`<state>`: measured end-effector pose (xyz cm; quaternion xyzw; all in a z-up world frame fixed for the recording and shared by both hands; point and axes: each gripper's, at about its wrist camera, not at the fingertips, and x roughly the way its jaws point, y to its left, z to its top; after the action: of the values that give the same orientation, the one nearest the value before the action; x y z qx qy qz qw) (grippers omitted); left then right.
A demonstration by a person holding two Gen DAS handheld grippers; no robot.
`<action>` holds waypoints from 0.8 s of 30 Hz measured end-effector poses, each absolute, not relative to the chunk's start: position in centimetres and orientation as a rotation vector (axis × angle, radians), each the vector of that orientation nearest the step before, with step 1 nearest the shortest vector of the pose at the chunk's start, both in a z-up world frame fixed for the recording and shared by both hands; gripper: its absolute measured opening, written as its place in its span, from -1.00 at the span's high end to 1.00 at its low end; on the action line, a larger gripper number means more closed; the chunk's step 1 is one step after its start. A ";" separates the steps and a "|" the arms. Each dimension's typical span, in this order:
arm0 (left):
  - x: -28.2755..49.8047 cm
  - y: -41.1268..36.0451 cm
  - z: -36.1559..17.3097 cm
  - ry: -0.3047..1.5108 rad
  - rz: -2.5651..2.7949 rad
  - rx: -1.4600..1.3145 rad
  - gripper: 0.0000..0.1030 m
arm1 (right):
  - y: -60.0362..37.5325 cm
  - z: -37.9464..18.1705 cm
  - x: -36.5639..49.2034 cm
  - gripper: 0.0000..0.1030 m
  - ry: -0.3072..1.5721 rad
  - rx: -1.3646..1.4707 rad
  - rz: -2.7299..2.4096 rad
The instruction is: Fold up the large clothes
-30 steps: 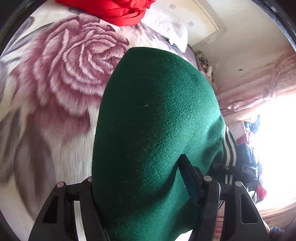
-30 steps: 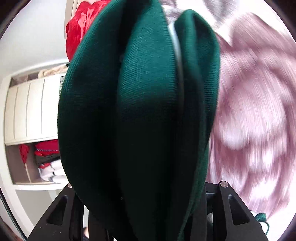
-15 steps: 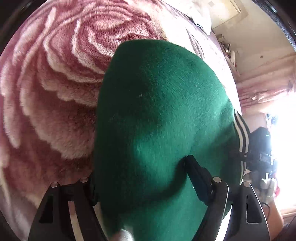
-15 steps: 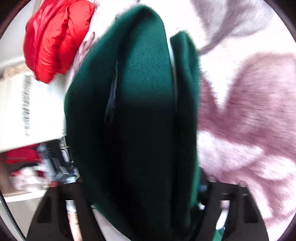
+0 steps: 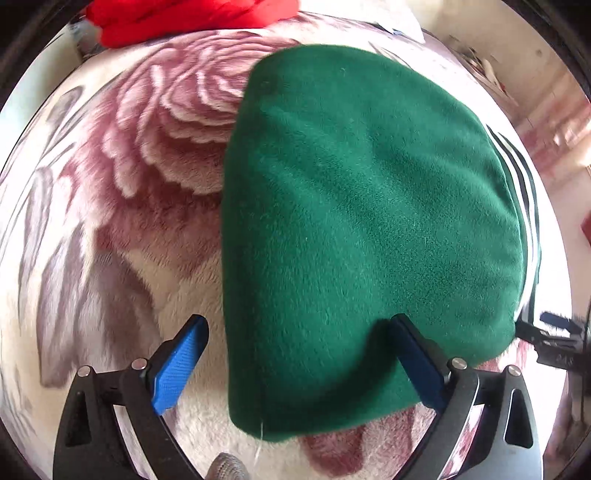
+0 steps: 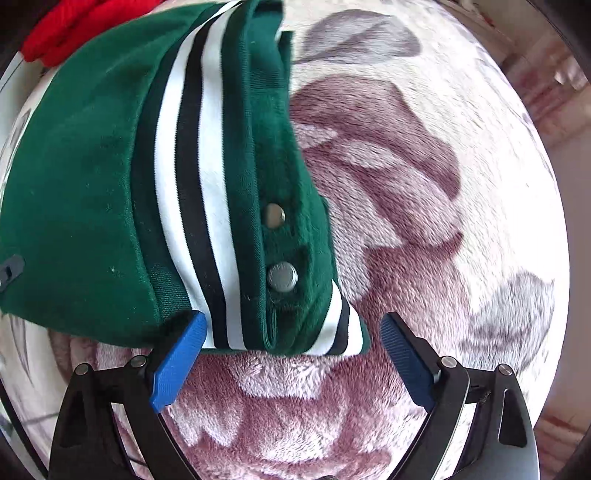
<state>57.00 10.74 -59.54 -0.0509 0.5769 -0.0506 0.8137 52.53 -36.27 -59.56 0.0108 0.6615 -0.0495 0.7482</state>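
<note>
A folded dark green jacket [image 5: 369, 221] lies on a plush rose-print blanket [image 5: 147, 184]. In the right wrist view the jacket [image 6: 92, 166] shows its white and black striped hem [image 6: 192, 184] and two metal snaps [image 6: 282, 276]. My left gripper [image 5: 295, 347] is open, its blue pads either side of the jacket's near edge. My right gripper [image 6: 293, 339] is open just in front of the striped hem corner, holding nothing.
A red garment [image 5: 192, 18] lies at the blanket's far edge; it also shows in the right wrist view [image 6: 74, 26]. The other gripper [image 5: 557, 343] shows at the right edge of the left wrist view. Pink curtains [image 5: 554, 122] hang to the right.
Both grippers held the green jacket in the air, then lowered it onto the blanket. Both have opened and let it go; it now lies flat.
</note>
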 end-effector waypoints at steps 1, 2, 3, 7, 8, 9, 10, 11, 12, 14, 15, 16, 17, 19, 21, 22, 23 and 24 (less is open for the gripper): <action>56.7 10.8 -58.7 1.216 -0.093 -0.117 -0.94 | -36.0 -59.0 52.7 -0.89 1.426 0.039 -0.133; 56.1 10.6 -57.5 1.181 -0.071 -0.111 -0.93 | -36.8 -58.0 51.7 -0.89 1.404 0.040 -0.156; 55.6 10.2 -56.2 1.134 -0.055 -0.091 -0.93 | -37.9 -56.8 50.2 -0.89 1.381 0.027 -0.181; 52.1 9.0 -50.9 1.026 -0.032 -0.022 -0.95 | -36.0 -51.7 48.5 -0.95 1.280 -0.052 -0.245; 51.2 8.8 -49.6 1.024 -0.024 -0.013 -0.97 | -35.7 -50.3 47.7 -0.95 1.258 -0.061 -0.254; 50.5 8.8 -48.6 1.023 -0.021 -0.015 -0.97 | -35.4 -48.6 46.7 -0.95 1.239 -0.065 -0.255; 49.4 8.7 -47.2 1.016 -0.030 -0.025 -0.97 | -32.4 -47.0 47.4 -0.95 1.222 -0.066 -0.258; 48.4 8.5 -45.8 1.008 -0.025 -0.026 -0.98 | -31.5 -45.1 46.2 -0.95 1.202 -0.072 -0.262; 47.7 8.1 -44.4 1.002 -0.019 -0.025 -0.98 | -31.2 -43.3 45.2 -0.95 1.187 -0.080 -0.258; 45.8 7.8 -41.9 0.985 -0.019 -0.031 -0.98 | -29.2 -39.0 43.3 -0.95 1.155 -0.098 -0.265; 44.8 7.6 -40.5 0.975 -0.016 -0.032 -0.98 | -28.1 -36.9 42.6 -0.95 1.140 -0.106 -0.266; 43.8 7.2 -39.1 0.970 -0.023 -0.036 -0.98 | -27.6 -34.6 41.3 -0.95 1.122 -0.114 -0.272; 42.9 7.1 -38.1 0.967 -0.033 -0.049 -0.98 | -27.2 -32.4 40.0 -0.95 1.103 -0.119 -0.274; 40.6 6.9 -35.0 0.961 -0.042 -0.065 -0.98 | -25.8 -27.5 37.3 -0.95 1.071 -0.120 -0.276; 38.4 6.8 -32.2 0.960 -0.047 -0.071 -0.98 | -24.9 -23.1 34.6 -0.95 1.052 -0.112 -0.283; 37.3 6.6 -30.8 0.957 -0.052 -0.072 -0.98 | -24.7 -21.1 33.2 -0.95 1.044 -0.104 -0.279; 36.0 6.5 -29.3 0.948 -0.053 -0.067 -0.98 | -24.4 -19.2 31.9 -0.95 1.034 -0.099 -0.280; 35.0 6.3 -28.0 0.938 -0.055 -0.060 -0.98 | -23.9 -17.3 30.5 -0.95 1.026 -0.098 -0.284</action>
<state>34.98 6.32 -27.98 -0.0291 0.4520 -0.0266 0.8911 30.51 -23.91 -17.30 -0.0467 0.4891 -0.1354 0.8604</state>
